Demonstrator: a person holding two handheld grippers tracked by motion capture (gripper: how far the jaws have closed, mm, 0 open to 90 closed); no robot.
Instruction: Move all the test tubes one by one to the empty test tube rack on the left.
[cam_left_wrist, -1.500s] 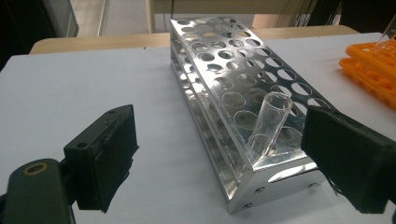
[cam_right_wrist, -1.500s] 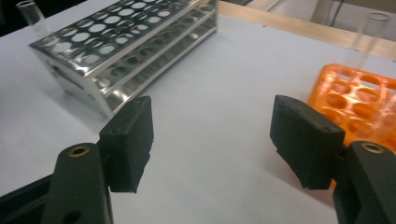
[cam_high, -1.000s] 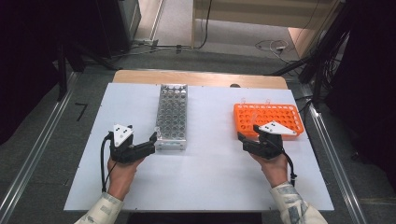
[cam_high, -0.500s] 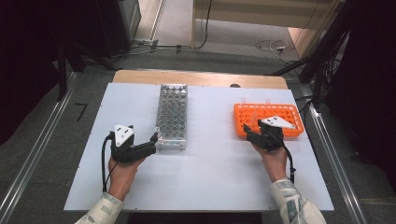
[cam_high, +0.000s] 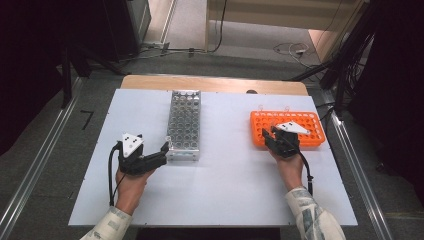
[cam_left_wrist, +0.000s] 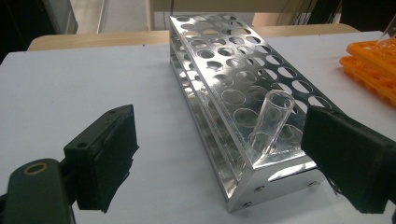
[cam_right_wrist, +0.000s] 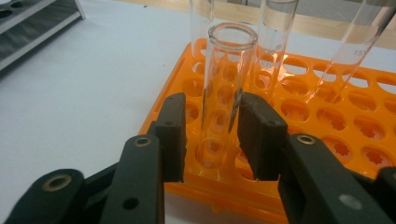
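Note:
A clear glass tube stands upright in a near-left hole of the orange rack. My right gripper has its jaws on either side of it. They have just been closing; the right pad is at the glass and a gap remains at the left pad. From above, the right gripper is at the orange rack's near-left corner. My left gripper stands wide open around the near end of the metal rack. There a glass tube leans in a corner hole, untouched.
Three more tubes stand in the orange rack behind the one between my jaws. The metal rack lies lengthwise at centre-left of the white tabletop. The table's wooden far edge is behind both racks.
My right gripper has moved forward and down to the orange rack's near-left corner, and its jaws have narrowed around a tube. The left gripper has stayed put.

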